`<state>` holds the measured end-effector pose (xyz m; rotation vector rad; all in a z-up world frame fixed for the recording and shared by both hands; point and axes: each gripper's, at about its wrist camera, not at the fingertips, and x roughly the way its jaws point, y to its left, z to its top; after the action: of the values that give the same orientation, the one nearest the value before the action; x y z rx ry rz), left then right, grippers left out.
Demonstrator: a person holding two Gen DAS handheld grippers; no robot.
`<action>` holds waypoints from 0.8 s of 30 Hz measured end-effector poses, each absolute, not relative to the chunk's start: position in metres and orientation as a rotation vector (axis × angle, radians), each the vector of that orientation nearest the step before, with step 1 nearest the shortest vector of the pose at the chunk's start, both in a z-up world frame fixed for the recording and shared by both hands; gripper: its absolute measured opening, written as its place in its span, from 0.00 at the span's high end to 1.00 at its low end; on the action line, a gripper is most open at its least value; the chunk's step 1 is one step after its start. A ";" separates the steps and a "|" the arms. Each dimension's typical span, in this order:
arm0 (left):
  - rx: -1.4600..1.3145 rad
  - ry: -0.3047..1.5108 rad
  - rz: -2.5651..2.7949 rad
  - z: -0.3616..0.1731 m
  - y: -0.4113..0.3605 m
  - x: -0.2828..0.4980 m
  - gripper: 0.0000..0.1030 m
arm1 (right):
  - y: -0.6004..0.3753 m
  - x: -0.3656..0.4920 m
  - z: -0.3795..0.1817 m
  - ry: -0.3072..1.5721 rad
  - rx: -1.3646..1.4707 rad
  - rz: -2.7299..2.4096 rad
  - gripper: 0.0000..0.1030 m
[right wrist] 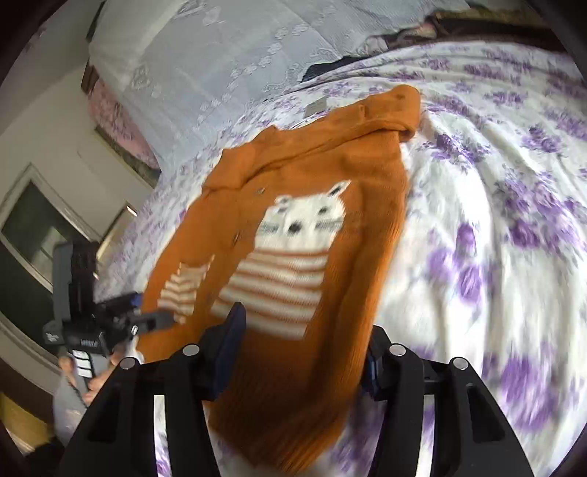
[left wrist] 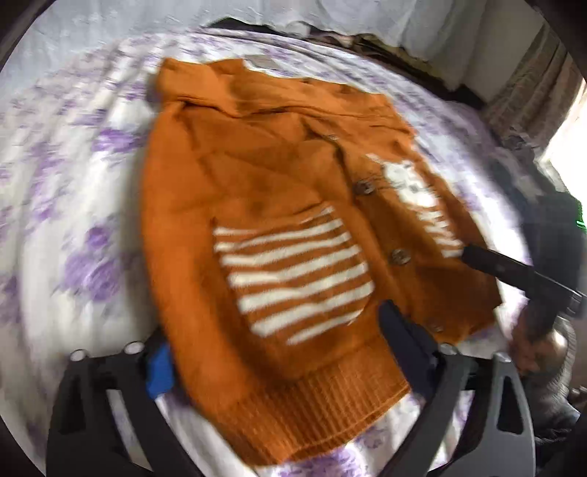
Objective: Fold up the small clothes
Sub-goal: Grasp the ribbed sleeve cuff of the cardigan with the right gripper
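Observation:
A small orange knitted cardigan point(left wrist: 279, 205) with white stripes, a cat picture and brown buttons lies on a bed with a purple-flowered sheet point(left wrist: 73, 220). In the left wrist view its ribbed hem lies between the fingers of my left gripper point(left wrist: 279, 352), whose jaws stand wide apart around the hem. In the right wrist view the cardigan point(right wrist: 304, 238) runs down between the fingers of my right gripper point(right wrist: 301, 352), also wide apart around the hem. The right gripper's finger point(left wrist: 513, 268) shows at the cardigan's right edge in the left wrist view. The left gripper point(right wrist: 110, 323) shows at the cardigan's left edge in the right wrist view.
A white lace-covered headboard or pillow point(right wrist: 205, 66) lies at the far end of the bed. Dark clothing point(right wrist: 403, 33) sits behind it. A window point(right wrist: 33, 227) and wall are to the left. A curtain point(left wrist: 528, 95) hangs to the right.

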<state>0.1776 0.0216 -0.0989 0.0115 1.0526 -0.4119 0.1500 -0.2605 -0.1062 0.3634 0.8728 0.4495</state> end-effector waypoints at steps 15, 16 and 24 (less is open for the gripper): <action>-0.001 1.036 -0.299 -0.102 0.023 0.164 0.25 | -0.253 0.138 -0.106 0.852 0.297 0.358 0.58; 0.002 1.035 -0.296 -0.102 0.022 0.164 0.25 | -0.253 0.138 -0.106 0.850 0.298 0.357 0.58; -0.042 1.011 -0.302 -0.098 0.031 0.161 0.41 | -0.258 0.132 -0.103 0.810 0.310 0.357 0.85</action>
<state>0.1605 0.0306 -0.0980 -0.0423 1.0110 -0.3024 0.1319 -0.2585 -0.1026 0.3096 0.8100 0.3572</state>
